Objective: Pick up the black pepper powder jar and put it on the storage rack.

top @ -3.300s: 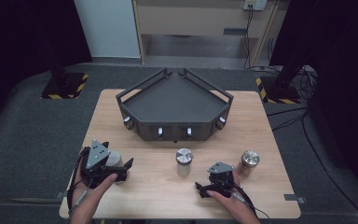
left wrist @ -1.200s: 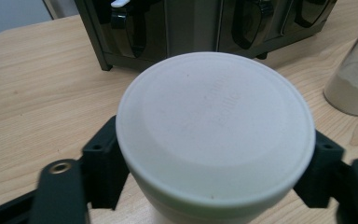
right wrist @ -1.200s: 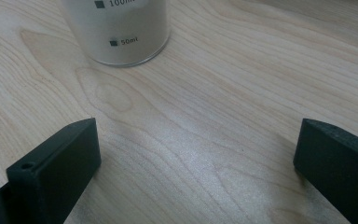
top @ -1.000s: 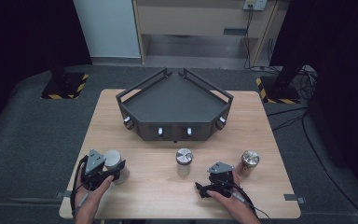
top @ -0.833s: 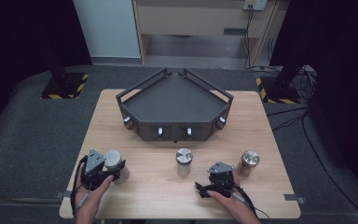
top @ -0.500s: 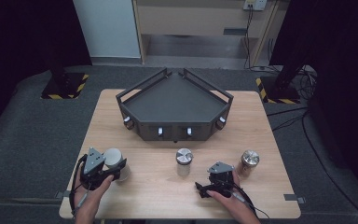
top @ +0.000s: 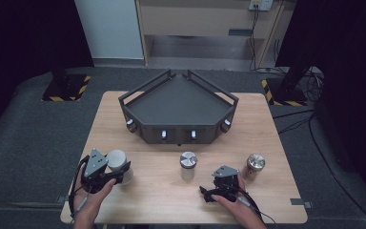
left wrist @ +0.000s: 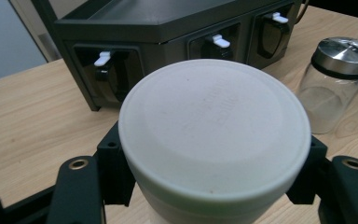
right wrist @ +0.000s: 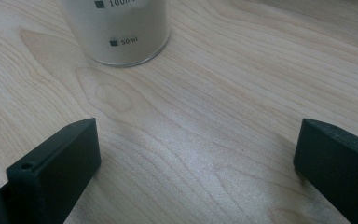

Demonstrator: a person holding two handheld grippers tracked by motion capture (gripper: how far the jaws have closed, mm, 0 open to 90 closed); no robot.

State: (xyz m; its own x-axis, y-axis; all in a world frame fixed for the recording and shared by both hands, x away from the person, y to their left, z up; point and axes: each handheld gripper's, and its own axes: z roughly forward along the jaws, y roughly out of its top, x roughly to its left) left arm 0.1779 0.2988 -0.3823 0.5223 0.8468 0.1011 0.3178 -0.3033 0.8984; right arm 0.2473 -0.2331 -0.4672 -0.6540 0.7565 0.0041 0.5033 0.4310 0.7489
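My left gripper (top: pixel 120 172) is shut on a jar with a white lid (top: pixel 117 161) at the table's front left; the jar is upright. In the left gripper view the white-lidded jar (left wrist: pixel 214 135) sits between the black jaws, which press on its sides below the lid. My right gripper (top: pixel 206 194) rests at the front right with its jaws wide apart and nothing between them. In the right gripper view the open right gripper (right wrist: pixel 196 154) stands over bare wood, and a jar with printed volume marks (right wrist: pixel 121 32) stands a little ahead.
A dark angular tray with white latches (top: pixel 178 102) fills the table's middle back. A glass jar with a metal lid (top: pixel 188 164) stands in front of it, and a second metal-lidded jar (top: pixel 255 165) stands just right of the right hand. The wooden table (top: pixel 276 143) ends close behind both hands.
Since the oldest frame the left gripper and its jar have shifted slightly towards the front left. Over the last second nothing has visibly moved.
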